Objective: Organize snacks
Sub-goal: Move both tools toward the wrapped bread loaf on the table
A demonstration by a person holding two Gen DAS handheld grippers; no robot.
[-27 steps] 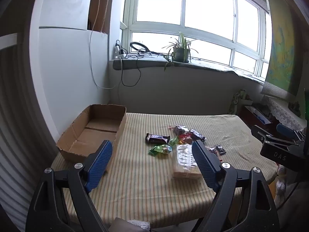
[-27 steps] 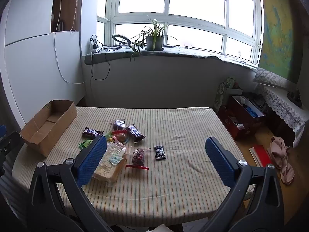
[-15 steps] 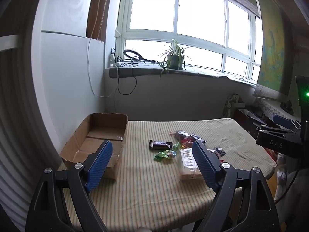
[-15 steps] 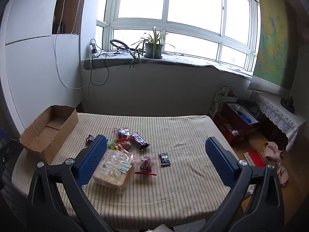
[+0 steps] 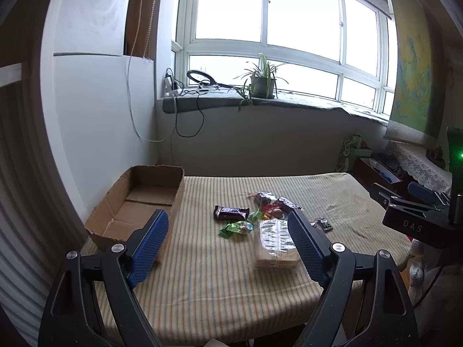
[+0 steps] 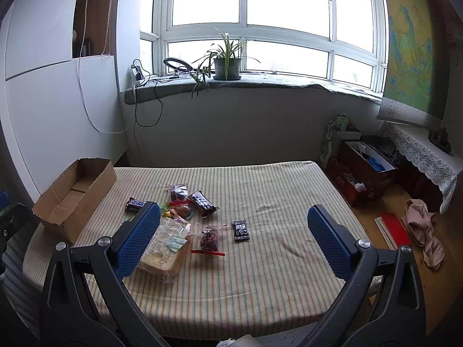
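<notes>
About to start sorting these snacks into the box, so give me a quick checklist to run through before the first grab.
1. Left gripper open, nothing held: ok.
2. Right gripper open, nothing held: ok.
3. Cardboard box open-topped, nothing inside: ok.
4. Snickers bar lying apart from the pile, easy first pick: ok.
5. Bread bag sealed: cannot tell.
6. Small dark packet lying apart from the pile: ok.

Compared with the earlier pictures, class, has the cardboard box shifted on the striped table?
Cannot tell. The cardboard box sits at the striped table's left edge as before; only the camera's framing changed.
</notes>
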